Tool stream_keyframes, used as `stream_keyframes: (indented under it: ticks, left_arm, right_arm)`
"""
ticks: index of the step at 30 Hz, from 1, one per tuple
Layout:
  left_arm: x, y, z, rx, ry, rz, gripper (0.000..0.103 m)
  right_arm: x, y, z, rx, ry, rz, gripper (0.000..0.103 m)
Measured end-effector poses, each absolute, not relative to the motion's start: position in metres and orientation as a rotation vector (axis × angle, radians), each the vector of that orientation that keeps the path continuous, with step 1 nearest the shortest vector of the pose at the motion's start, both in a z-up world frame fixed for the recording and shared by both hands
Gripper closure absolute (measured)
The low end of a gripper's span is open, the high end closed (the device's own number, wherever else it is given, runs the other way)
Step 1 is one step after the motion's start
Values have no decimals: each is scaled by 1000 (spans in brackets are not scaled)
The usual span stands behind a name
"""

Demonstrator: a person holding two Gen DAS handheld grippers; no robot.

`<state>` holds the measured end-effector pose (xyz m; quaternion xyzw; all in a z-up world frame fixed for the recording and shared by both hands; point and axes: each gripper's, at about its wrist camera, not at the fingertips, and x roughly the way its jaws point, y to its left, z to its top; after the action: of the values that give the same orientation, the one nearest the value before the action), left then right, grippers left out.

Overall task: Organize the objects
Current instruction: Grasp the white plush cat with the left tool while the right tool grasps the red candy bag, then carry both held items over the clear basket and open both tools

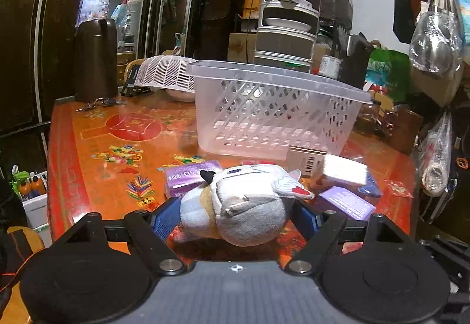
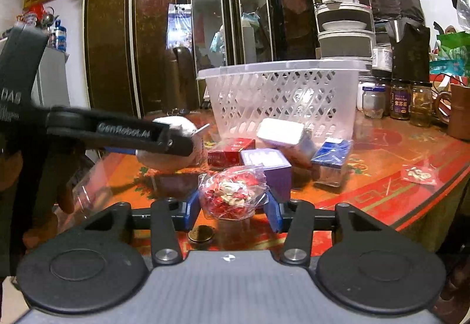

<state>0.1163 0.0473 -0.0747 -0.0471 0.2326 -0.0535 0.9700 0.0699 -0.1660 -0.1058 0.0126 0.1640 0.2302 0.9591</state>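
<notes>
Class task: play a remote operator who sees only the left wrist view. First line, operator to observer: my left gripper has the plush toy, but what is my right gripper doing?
Observer: The right gripper is closed around a clear bag of red sweets.
Operator: Anything on the table near it that I should avoid?
Observer: A round, gold-coloured coin-like disc lies on the table just below that bag.
Operator: What sits beyond the basket's right end?
Observer: A row of glass jars stands right of the basket.
</notes>
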Motion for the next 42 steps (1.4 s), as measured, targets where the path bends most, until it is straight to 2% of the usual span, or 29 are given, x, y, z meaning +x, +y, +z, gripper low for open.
stream_keyframes:
  ticks: [10, 17, 24, 32, 37, 42]
  left_arm:
    - [100, 46, -60, -108, 438, -98, 20]
    - [99, 38, -41, -104, 414, -102, 20]
    - [104, 34, 10, -101, 345, -121, 20]
    - [179, 21, 65, -76, 359, -180, 20]
    - [241, 15, 73, -70, 436, -169, 20]
    - [287, 14, 67, -68, 522, -147, 20]
  right_arm:
    - [53, -195, -80, 105, 307, 520, 53]
    - [75, -210, -65, 107, 320, 482, 53]
    - [100, -232, -20, 103, 230, 450, 53]
    - [184, -229, 29, 53, 269, 439, 53]
    - [254, -215, 41, 51, 389, 415, 53]
    - [287, -207, 35, 16, 448, 388, 53]
